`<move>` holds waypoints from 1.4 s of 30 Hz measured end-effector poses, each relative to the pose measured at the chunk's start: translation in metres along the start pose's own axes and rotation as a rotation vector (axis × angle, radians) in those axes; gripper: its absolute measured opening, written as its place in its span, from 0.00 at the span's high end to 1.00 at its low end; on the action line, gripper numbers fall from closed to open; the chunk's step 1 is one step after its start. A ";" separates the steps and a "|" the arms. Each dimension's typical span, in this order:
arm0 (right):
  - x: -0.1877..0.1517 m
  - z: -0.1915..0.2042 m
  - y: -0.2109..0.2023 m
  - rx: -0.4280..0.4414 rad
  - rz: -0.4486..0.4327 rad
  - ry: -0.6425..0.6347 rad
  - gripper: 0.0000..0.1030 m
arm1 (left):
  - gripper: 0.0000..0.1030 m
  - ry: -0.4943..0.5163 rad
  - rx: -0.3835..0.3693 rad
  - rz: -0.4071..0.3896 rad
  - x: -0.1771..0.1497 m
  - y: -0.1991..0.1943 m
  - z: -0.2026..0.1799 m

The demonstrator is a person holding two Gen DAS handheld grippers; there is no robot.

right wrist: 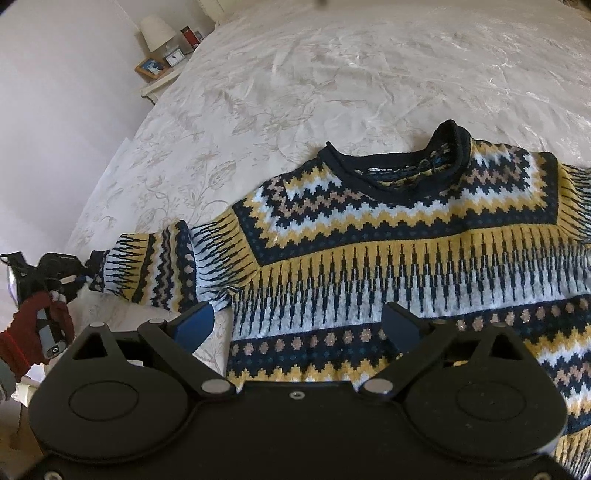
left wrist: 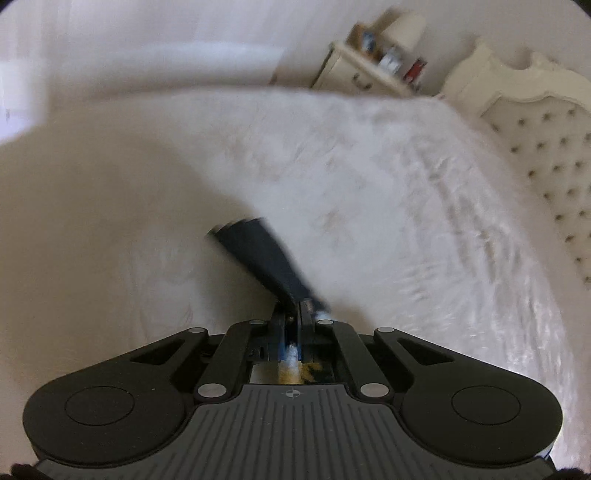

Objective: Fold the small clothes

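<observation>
Spread flat on the bed (right wrist: 332,74), front up: a knitted sweater (right wrist: 388,236), navy, mustard and pale blue in zigzag bands, with a rolled navy collar. One sleeve (right wrist: 162,273) stretched out sideways toward the bed edge, its dark cuff (left wrist: 258,254) pinched at the left gripper (left wrist: 295,314), jaws clenched on the knit, tilted downward. Held by a hand in a red knitted glove (right wrist: 37,325). Right gripper (right wrist: 297,325) poised over the sweater's lower body near the armpit, jaws spread wide, blue pads clear of the wool. Bedspread cream, glossy, floral-patterned. Beyond: a tufted headboard (left wrist: 546,155), a pale nightstand (right wrist: 162,81) bearing a lamp (right wrist: 157,31), a framed picture and a small clock.
</observation>
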State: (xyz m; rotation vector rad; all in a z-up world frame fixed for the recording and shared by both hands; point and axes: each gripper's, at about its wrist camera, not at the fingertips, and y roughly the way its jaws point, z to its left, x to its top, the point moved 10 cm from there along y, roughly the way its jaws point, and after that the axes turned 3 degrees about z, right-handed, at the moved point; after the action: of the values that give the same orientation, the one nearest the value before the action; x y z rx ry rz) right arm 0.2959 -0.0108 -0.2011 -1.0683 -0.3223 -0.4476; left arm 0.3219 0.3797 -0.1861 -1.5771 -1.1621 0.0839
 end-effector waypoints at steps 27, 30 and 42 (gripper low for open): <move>-0.035 -0.132 -0.071 0.074 -0.014 0.049 0.05 | 0.95 0.535 -0.388 -0.152 -0.161 -0.124 -0.363; -0.037 -0.151 -0.081 0.068 -0.021 0.060 0.05 | 0.94 0.565 -0.405 -0.082 -0.199 -0.104 -0.382; -0.039 -0.186 -0.084 0.055 -0.012 0.078 0.05 | 0.70 0.727 -0.425 0.039 -0.280 -0.101 -0.394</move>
State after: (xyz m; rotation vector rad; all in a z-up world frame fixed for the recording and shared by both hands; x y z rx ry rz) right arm 0.2269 -0.2030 -0.2383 -0.9935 -0.2710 -0.4875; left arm 0.3505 -0.1058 -0.0988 -1.7712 -0.5876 -0.6988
